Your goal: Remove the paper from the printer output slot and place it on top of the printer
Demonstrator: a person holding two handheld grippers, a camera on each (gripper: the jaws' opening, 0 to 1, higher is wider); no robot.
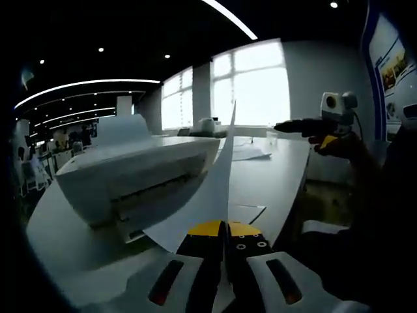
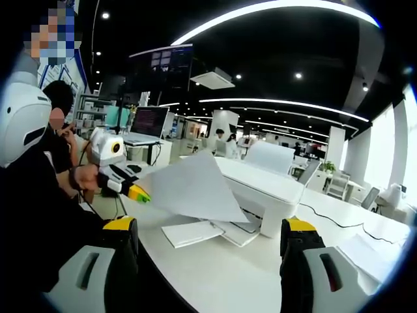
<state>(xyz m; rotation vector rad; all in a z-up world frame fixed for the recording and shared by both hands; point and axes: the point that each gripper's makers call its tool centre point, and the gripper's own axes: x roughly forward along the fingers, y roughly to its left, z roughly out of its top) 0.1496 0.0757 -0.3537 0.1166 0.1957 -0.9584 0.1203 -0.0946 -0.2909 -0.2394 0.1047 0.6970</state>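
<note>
- The setting is a big open office with dark ceilings, strip lights and bright windows; a long white table (image 2: 215, 280) carries the work.
- The paper (image 1: 207, 195) is already out of the output slot and off the table, held in the air in front of the printer (image 1: 137, 173), which sits near the table's front edge.
- In the left gripper view the sheet stands nearly on edge, its long axis rising from the jaws up to a pointed corner against the window.
- In the right gripper view the same paper (image 2: 192, 189) spreads as a broad sheet, one corner at the left gripper (image 2: 138, 193), the far corner drooping toward the printer (image 2: 260, 189) front.
- The left gripper (image 1: 226, 228) has its jaws pressed together, pinching the sheet's lower corner.
- The right gripper (image 2: 212, 235) has its jaws spread wide with nothing between them; it hovers over the table edge, well apart from the paper.
- Judged from this, removal looks done and the carry to the printer's top is in hand.
- The next move likely calls for lifting the sheet over the printer lid, turning it flat, then letting go; the sheet may sag or catch the raised rear tray.
- Below the output slot, a flat white tray (image 2: 192, 233) rests on the table.
</note>
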